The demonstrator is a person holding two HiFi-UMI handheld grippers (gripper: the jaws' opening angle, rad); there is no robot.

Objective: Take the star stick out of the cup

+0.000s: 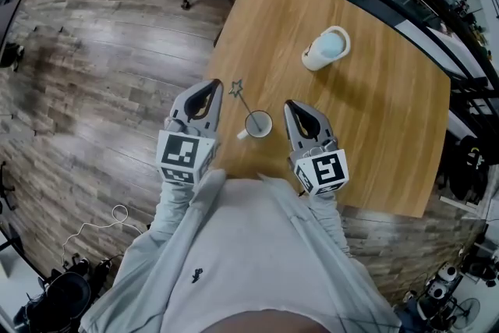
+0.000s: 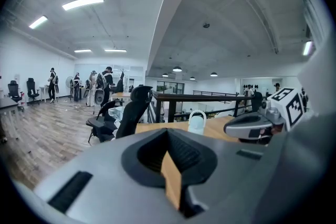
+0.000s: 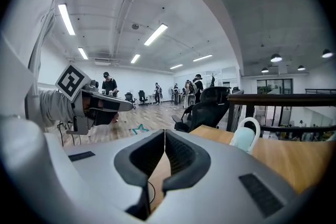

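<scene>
While in the white cup [image 1: 269,124], star stick [image 1: 243,100] aslant; left gripper [image 1: 210,84], right gripper [image 1: 290,104]: fingers together, empty.

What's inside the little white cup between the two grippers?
A thin grey stick with a star on top stands tilted in the small white cup. The stick's lower end is hidden by the cup's wall.

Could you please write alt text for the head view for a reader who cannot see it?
A small white cup holding a star stick stands near the closest edge of a wooden table, between the left gripper and right gripper, both shut and empty. A pale blue jug stands farther back.
</scene>
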